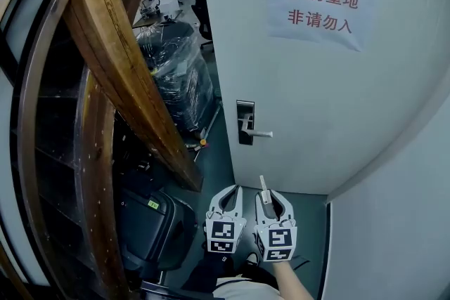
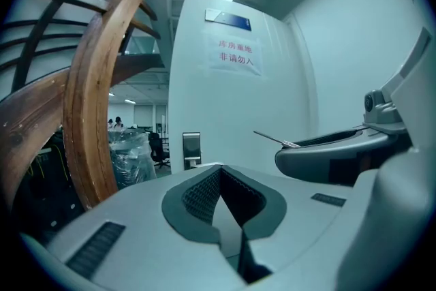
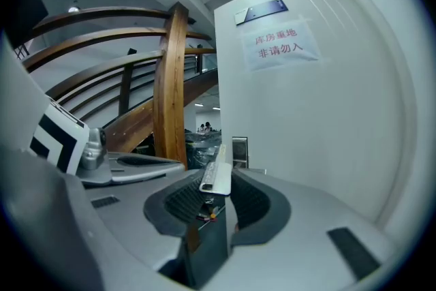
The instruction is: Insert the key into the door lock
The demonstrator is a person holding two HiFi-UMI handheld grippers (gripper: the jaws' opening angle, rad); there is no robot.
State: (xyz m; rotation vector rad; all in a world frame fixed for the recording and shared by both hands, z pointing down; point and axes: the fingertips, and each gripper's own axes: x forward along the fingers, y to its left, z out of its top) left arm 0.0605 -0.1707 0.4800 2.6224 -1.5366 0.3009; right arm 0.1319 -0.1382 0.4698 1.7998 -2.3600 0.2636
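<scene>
A white door (image 1: 330,88) stands ahead with a metal lock plate (image 1: 245,122) and lever handle (image 1: 260,133) at its left edge. The lock plate (image 3: 240,152) also shows in the right gripper view, straight past the jaws. My right gripper (image 1: 268,194) is shut on a silver key (image 3: 216,174), whose blade (image 1: 264,185) points up toward the door, still well short of the lock. My left gripper (image 1: 230,194) sits beside it on the left, jaws closed together with nothing between them (image 2: 221,195). The lock plate (image 2: 191,149) is visible far ahead in the left gripper view too.
A curved wooden stair rail (image 1: 112,60) runs diagonally at the left, close to the door's edge. Plastic-wrapped goods (image 1: 176,74) and a dark suitcase (image 1: 151,225) sit under it. A paper sign (image 1: 320,7) hangs on the door. A white wall (image 1: 401,221) closes the right side.
</scene>
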